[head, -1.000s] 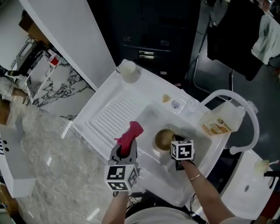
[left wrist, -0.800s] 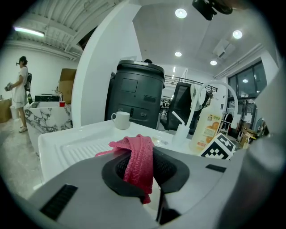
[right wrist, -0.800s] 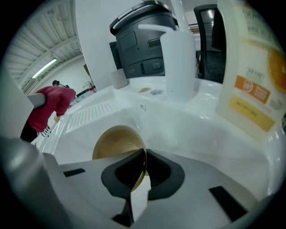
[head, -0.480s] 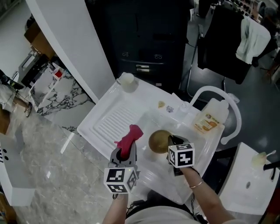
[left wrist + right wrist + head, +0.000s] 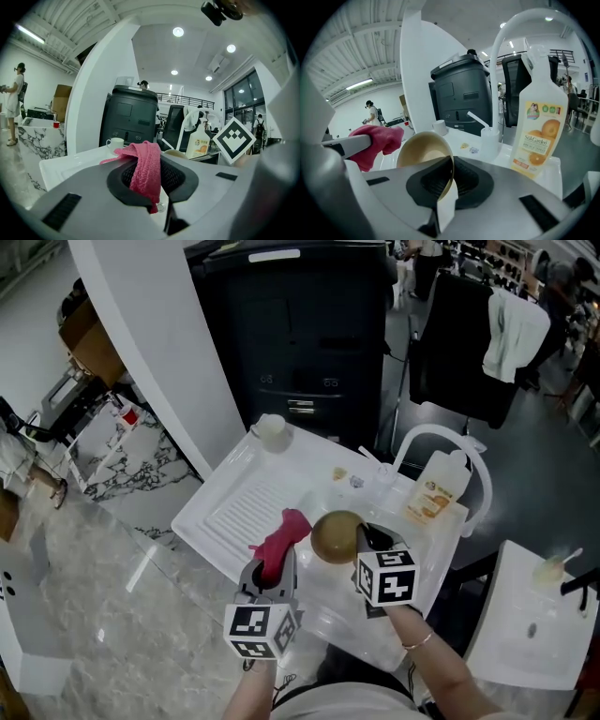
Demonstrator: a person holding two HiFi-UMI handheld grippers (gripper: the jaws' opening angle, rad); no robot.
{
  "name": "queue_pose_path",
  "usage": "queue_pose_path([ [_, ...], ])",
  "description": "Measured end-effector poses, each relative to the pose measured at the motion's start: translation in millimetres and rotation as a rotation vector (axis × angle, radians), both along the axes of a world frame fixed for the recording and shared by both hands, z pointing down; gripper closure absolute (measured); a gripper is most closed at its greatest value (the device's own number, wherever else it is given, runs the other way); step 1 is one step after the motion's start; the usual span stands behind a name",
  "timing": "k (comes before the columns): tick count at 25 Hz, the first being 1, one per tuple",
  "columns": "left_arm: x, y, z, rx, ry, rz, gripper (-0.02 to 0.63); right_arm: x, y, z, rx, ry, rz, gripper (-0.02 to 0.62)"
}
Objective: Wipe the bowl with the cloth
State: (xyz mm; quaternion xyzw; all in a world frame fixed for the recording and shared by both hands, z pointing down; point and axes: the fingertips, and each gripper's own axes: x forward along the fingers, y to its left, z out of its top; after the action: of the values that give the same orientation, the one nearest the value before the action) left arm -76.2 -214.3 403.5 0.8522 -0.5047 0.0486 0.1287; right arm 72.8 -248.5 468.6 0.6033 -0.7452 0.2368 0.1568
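My right gripper [image 5: 362,537] is shut on the rim of a tan bowl [image 5: 336,535], held up above the white sink [image 5: 441,538]. In the right gripper view the bowl [image 5: 423,157] tilts on edge between the jaws, its hollow facing left. My left gripper [image 5: 276,563] is shut on a pink cloth [image 5: 279,540], just left of the bowl. The cloth [image 5: 144,165] hangs bunched between the left jaws, and the cloth [image 5: 377,143] also shows at the left of the right gripper view, close to the bowl but apart from it.
A white drainboard [image 5: 246,505] lies left of the sink, with a white cup [image 5: 270,432] at its far corner. A soap bottle with an orange label [image 5: 432,492] stands under the arched white tap [image 5: 441,442]. A marble counter [image 5: 84,568] runs along the left.
Both grippers have risen. The bowl has come up out of the sink with the right gripper, and the cloth now sits closer beside it.
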Motion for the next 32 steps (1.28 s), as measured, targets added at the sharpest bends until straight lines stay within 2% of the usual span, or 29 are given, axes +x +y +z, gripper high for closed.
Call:
queue_pose_path([
  [4, 2, 12, -21, 0.034, 0.022, 0.019, 0.555, 0, 7, -15, 0.023, 0.003, 0.029, 0.580],
  [7, 14, 25, -31, 0.053, 0.018, 0.073, 0.555, -2, 12, -23, 0.041, 0.007, 0.037, 0.580],
  [11, 40, 38, -32, 0.072, -0.031, 0.180, 0.555, -12, 17, -32, 0.061, 0.012, 0.028, 0.580],
  [14, 56, 38, -24, 0.064, -0.113, 0.226, 0.555, -20, 21, -38, 0.069, 0.006, 0.017, 0.580],
  [17, 63, 31, -9, 0.016, -0.193, 0.219, 0.555, -27, 25, -42, 0.074, 0.003, 0.004, 0.581],
  [21, 69, 20, 9, -0.050, -0.253, 0.206, 0.556, -38, 31, -46, 0.104, 0.051, -0.042, 0.580],
  [26, 71, 5, 18, -0.098, -0.248, 0.166, 0.555, -33, 33, -35, 0.086, 0.101, -0.058, 0.575],
  [32, 55, -6, 21, -0.141, -0.216, 0.097, 0.555, -21, 26, -27, 0.063, 0.076, -0.035, 0.575],
])
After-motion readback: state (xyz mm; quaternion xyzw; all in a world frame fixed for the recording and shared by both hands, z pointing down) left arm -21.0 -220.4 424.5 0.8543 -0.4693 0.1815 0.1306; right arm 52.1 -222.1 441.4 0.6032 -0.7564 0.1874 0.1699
